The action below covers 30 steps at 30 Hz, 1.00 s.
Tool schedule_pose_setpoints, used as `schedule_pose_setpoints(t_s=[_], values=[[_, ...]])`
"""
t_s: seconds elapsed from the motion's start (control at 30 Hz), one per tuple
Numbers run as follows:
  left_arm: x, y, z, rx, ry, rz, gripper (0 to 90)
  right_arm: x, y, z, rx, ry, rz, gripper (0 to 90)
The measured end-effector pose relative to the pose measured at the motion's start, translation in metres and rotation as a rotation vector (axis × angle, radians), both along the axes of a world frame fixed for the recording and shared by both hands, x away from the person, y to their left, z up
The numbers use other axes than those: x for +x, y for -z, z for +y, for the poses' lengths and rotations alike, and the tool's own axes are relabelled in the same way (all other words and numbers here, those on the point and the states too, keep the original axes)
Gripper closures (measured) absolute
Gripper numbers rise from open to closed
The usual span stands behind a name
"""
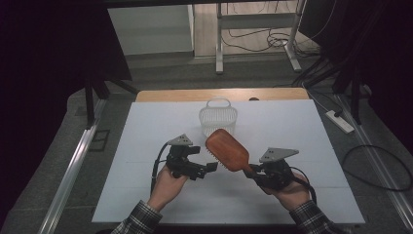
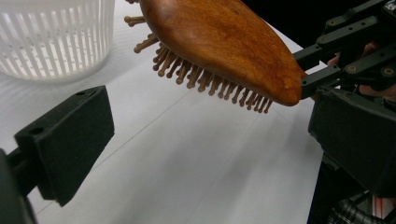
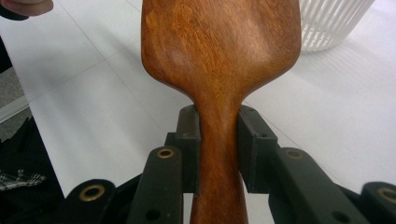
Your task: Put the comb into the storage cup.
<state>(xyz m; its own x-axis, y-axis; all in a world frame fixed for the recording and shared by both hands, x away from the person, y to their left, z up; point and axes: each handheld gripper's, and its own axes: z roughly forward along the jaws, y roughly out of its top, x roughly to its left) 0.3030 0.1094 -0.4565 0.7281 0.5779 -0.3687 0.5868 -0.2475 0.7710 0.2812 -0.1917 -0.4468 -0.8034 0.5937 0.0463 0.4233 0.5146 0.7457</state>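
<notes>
Both jaws of the right gripper (image 3: 218,144) pinch the neck of the wooden hairbrush (image 1: 227,149), bristles down, head raised over the white table (image 1: 292,126). Left gripper (image 1: 207,169): jaws spread wide, holding nothing, just beside the brush head. White slotted basket (image 1: 217,117) stands just beyond the brush.
</notes>
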Motion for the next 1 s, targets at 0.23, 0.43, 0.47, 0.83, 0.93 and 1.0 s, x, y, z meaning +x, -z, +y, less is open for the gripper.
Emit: schedule_pose_setpoints(t_s=[0.23,0.43,0.47,0.83,0.93,1.0], values=[[0.001,0.003,-0.002,-0.012,-0.015,0.037,0.5,-0.002,0.002,0.005,0.012,-0.012,0.001,72.4],[0.001,0.003,-0.003,-0.031,-0.015,0.048,0.0,-0.005,0.003,0.010,0.027,-0.027,0.000,72.4],[0.001,0.004,-0.003,-0.037,-0.015,0.052,0.0,-0.005,0.004,0.011,0.030,-0.028,-0.003,72.4],[0.004,0.006,-0.005,-0.087,0.003,0.093,0.0,-0.009,0.005,0.019,0.051,-0.046,-0.008,72.5],[0.004,0.005,-0.006,-0.093,0.000,0.097,0.0,-0.011,0.005,0.021,0.058,-0.050,-0.011,72.5],[0.005,0.005,-0.006,-0.100,-0.006,0.099,0.0,-0.012,0.005,0.023,0.058,-0.052,-0.015,72.4]])
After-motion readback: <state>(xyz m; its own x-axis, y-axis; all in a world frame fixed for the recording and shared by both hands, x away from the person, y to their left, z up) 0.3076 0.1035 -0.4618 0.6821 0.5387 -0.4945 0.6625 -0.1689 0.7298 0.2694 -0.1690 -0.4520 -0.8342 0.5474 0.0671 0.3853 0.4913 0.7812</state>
